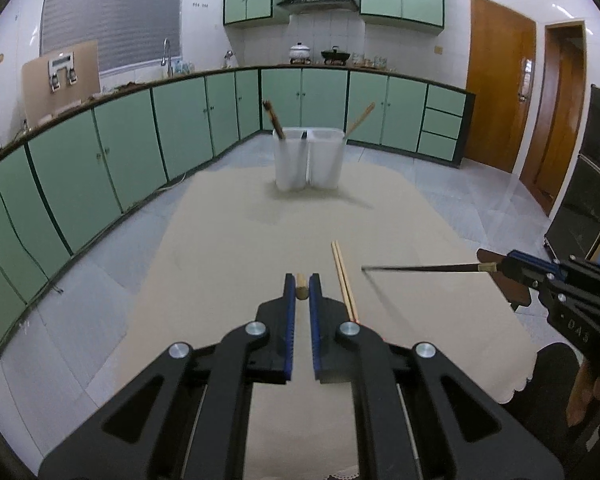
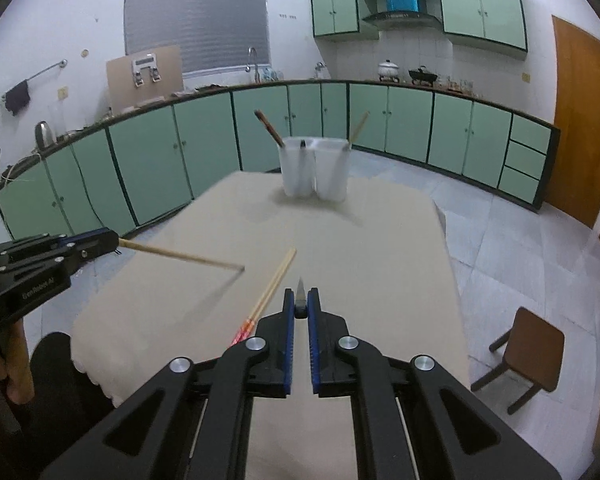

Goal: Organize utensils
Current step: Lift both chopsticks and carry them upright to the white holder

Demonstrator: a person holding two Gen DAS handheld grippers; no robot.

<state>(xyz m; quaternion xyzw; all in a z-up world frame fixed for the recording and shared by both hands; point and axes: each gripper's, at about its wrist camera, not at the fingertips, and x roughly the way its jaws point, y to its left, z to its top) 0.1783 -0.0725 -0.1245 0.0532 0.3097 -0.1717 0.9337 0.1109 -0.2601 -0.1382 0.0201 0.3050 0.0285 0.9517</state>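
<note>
Pale bamboo and dark lacquer make up the utensils here, all of them chopsticks. The left gripper (image 1: 302,286) has its blue-lined fingers clamped on the blunt end of a light wooden chopstick (image 2: 180,256), which from the right wrist view sticks out sideways over the tabletop (image 1: 228,240), its far tip blurred. The right gripper (image 2: 301,300) has its fingers pressed together on a dark chopstick (image 1: 420,268), a slim black stick with a pale band near the held end and a fine point that looks silvery from behind. Between the two grippers a pair of light chopsticks (image 1: 343,280) lies side by side on the beige cloth of the tabletop, touching along their length, with reddish-orange marking at the near ends. At the far end of the tabletop stands a translucent white holder (image 1: 309,160) with two compartments. A brown chopstick (image 1: 274,119) leans out of the left compartment toward the left, and a pale one (image 1: 360,119) leans out of the right compartment toward the right. A small dark tip shows at the divider between the compartments.
</note>
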